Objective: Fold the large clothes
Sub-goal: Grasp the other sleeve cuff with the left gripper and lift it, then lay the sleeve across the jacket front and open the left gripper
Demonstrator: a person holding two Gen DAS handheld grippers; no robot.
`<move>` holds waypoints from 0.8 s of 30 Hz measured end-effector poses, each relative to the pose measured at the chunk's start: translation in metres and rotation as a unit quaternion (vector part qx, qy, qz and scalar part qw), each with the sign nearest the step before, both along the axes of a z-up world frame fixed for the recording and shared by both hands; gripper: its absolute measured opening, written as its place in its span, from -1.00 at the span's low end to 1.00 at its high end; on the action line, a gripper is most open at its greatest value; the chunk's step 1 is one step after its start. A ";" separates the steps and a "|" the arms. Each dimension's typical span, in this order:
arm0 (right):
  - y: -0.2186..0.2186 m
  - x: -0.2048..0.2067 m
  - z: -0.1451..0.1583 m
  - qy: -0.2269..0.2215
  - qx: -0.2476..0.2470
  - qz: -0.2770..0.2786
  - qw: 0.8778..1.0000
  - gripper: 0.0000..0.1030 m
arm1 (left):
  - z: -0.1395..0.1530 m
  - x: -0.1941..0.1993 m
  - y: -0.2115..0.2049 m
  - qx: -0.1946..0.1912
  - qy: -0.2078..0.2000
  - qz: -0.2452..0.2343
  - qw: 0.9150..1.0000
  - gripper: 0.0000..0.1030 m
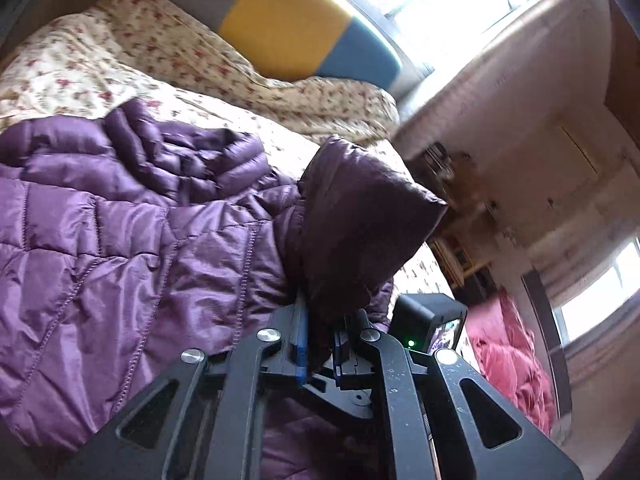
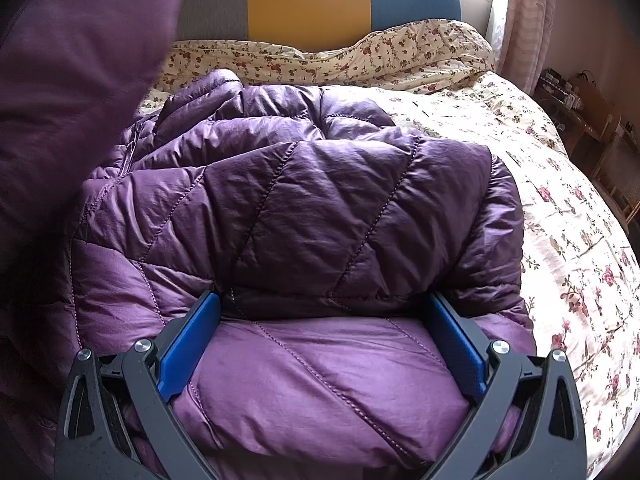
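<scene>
Where left tongs (image 1: 320, 344) pinch, quilted purple jacket (image 2: 304, 200) peaks.

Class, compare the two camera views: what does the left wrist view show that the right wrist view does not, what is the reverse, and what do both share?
Only the left wrist view: the left gripper shut on a dark fold of the purple quilted jacket, a pink heap of fabric beyond the bed, and a second window low on the right.

Only the right wrist view: the right gripper, its jaws wide apart astride a folded part of the jacket, and a curtain.

Both: the jacket, the floral bedcover and the yellow and blue headboard.
</scene>
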State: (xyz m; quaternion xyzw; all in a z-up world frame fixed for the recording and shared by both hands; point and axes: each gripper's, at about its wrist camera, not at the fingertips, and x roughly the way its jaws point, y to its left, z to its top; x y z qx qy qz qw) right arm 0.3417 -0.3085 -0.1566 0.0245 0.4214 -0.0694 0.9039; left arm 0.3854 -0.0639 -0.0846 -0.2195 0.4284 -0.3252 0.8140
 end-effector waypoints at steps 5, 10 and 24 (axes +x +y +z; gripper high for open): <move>-0.001 0.000 0.000 0.000 0.000 0.000 1.000 0.96 | -0.007 0.005 -0.008 -0.007 0.017 -0.027 0.999 -0.13; 0.001 0.000 -0.002 0.000 -0.001 0.000 1.000 0.96 | 0.001 -0.007 0.002 -0.019 0.015 -0.025 0.999 0.01; -0.006 -0.016 0.024 -0.002 -0.015 -0.014 1.000 0.68 | 0.007 -0.055 0.136 0.059 -0.008 0.179 0.982 0.01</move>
